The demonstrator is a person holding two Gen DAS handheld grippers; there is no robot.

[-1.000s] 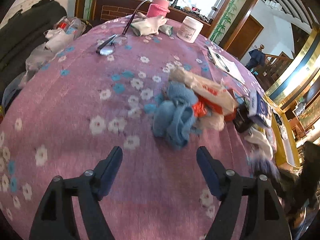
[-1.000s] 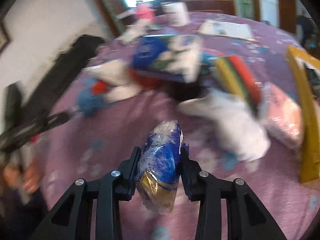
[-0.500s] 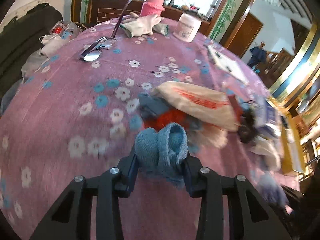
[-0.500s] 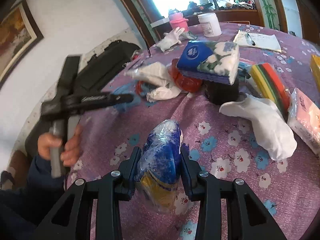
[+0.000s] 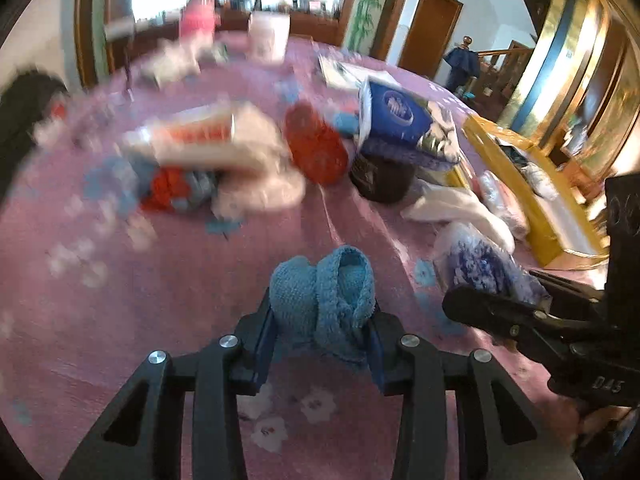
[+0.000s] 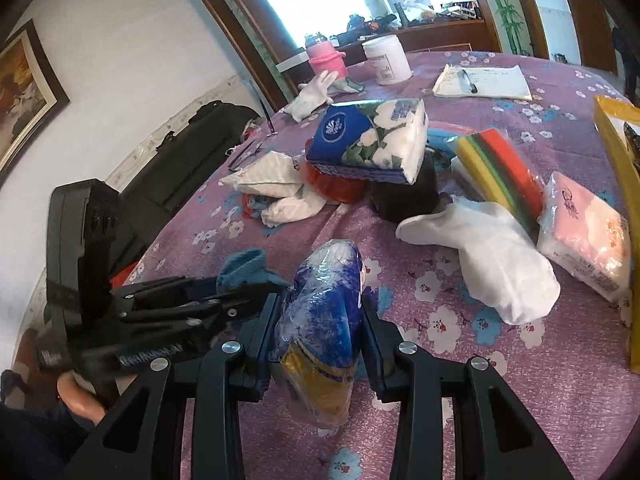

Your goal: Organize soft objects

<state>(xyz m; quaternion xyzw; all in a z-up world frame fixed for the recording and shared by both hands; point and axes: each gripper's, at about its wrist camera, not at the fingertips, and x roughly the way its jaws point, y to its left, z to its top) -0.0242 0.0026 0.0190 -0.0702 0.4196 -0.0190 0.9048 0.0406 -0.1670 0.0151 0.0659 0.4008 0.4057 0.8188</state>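
My left gripper [image 5: 320, 312] is shut on a light blue knitted cloth [image 5: 320, 284], bunched between its pads above the pink flowered tablecloth [image 5: 180, 300]. My right gripper [image 6: 319, 308] is shut on a blue, white and yellow plastic-wrapped packet [image 6: 320, 276]. The two grippers are close side by side. In the right wrist view the left gripper [image 6: 224, 300] comes in from the left with the blue cloth [image 6: 244, 268] at its tip. In the left wrist view the right gripper [image 5: 480, 304] comes in from the right with the packet [image 5: 480, 264].
A pile lies beyond: a blue tissue pack [image 6: 368, 136] on a black pot [image 6: 404, 200], a red mesh thing [image 6: 336, 188], white cloths [image 6: 272, 184], a white glove [image 6: 480, 248], a striped sponge pack [image 6: 500, 168] and a pink tissue pack [image 6: 584, 236]. A yellow box [image 6: 616, 160] stands at the right edge.
My left gripper went from open to shut on the blue cloth, then carried it right, away from the pile and up beside the right gripper. The right gripper kept its packet.
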